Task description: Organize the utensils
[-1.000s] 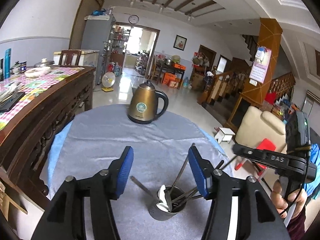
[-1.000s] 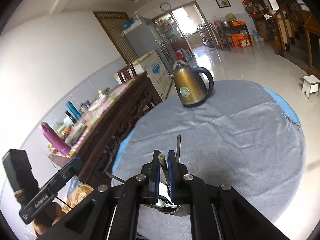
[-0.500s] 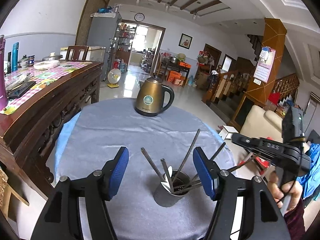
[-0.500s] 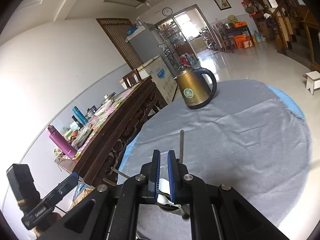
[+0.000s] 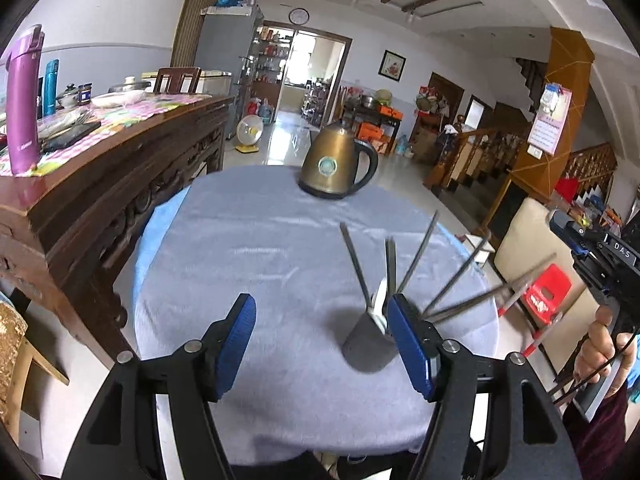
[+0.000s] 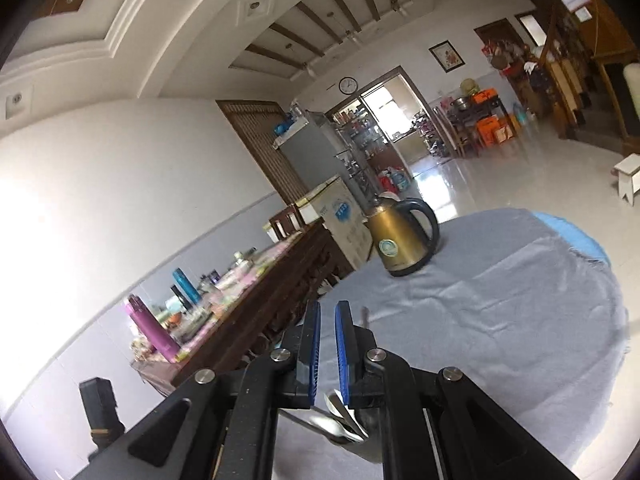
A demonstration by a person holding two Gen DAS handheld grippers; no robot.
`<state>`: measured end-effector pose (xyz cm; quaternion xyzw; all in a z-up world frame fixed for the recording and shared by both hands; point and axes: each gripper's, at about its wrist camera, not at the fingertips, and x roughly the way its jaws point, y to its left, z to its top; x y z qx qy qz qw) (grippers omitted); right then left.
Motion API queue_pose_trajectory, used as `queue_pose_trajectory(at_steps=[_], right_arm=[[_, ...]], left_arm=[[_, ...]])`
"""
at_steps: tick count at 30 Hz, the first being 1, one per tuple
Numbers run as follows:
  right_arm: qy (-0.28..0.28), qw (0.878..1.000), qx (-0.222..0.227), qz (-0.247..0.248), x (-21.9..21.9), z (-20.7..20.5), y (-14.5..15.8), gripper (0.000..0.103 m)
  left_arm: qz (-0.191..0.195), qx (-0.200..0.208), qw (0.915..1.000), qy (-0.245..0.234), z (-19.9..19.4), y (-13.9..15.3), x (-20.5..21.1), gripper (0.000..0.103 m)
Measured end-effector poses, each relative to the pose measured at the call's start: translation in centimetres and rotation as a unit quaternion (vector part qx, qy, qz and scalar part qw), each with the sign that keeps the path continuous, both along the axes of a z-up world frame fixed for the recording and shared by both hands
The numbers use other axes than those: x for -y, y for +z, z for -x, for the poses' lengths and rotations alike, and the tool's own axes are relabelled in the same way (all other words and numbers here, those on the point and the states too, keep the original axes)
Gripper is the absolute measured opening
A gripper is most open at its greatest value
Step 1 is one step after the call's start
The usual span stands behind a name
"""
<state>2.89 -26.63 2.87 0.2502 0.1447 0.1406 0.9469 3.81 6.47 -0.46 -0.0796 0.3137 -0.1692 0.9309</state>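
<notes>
A dark grey cup (image 5: 370, 344) stands on the grey tablecloth (image 5: 260, 240) with several metal chopsticks (image 5: 416, 256) and a white spoon (image 5: 378, 300) fanning out of it. My left gripper (image 5: 320, 304) hangs open just short of it, and the cup sits partly behind the right finger (image 5: 408, 340), apart from the pads. In the right wrist view my right gripper (image 6: 328, 306) is shut with nothing between its blue pads. The spoon (image 6: 340, 408) and the cup's rim show below its fingers, and one chopstick tip (image 6: 364, 314) pokes up beside them.
A brass-coloured kettle (image 5: 336, 164) stands at the far side of the round table. A dark wooden sideboard (image 5: 100, 184) with a purple bottle (image 5: 22, 100) and other items runs along the left. A person's hand (image 5: 600, 344) is at the right edge.
The left gripper's jaws widened and it sank and drew back, so the cup now sits by its right finger. The right gripper tipped upward and lost the chopstick tip seen between its pads.
</notes>
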Motion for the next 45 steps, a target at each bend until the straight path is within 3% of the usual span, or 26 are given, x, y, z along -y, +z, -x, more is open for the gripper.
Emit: queue_pose_trajectory(at_steps=[2,3,5,6,14,18,23,34,45], right_arm=[[-0.005,1.000,-0.006,0.011,0.3,1.1,-0.7,0.010],[-0.007,1.000,-0.010,0.013,0.6,1.7,-0.9,0.017],[-0.011,1.000,-0.016,0.015,0.9,3.0,-1.4,0.046],[-0.018,1.000,-0.018,0.015,0.9,3.9,-1.6,0.066],[-0.033,0.997,-0.015,0.062,-2.2,8.9,-2.9,0.066],[-0.064,0.993,-0.013,0.094,-4.4,10.1,-3.2,0.066],[-0.102,0.984,-0.013,0.144,-6.3,11.6,-3.2,0.066],[-0.097,0.983,-0.027,0.156,-7.7,12.5,-3.3,0.068],[-0.107,0.981,-0.019,0.162,-7.4,13.2,-2.9,0.071]], left_arm=[[-0.002,-0.010,0.9999,-0.005,0.6,-0.6,0.2,0.070],[-0.001,-0.015,0.9999,-0.008,0.9,-0.7,0.4,0.070],[0.001,-0.023,0.9997,-0.013,1.6,-0.9,0.8,0.076],[-0.001,-0.024,0.9996,-0.013,2.0,-0.9,1.0,0.077],[-0.063,0.005,0.9979,0.011,4.9,0.8,4.4,0.087],[-0.108,0.035,0.9923,0.050,5.9,1.5,5.3,0.090],[-0.132,0.053,0.9843,0.104,6.7,2.2,4.9,0.092],[-0.164,0.064,0.9751,0.135,7.5,3.2,5.3,0.093],[-0.160,0.056,0.9723,0.160,7.7,3.5,5.1,0.093]])
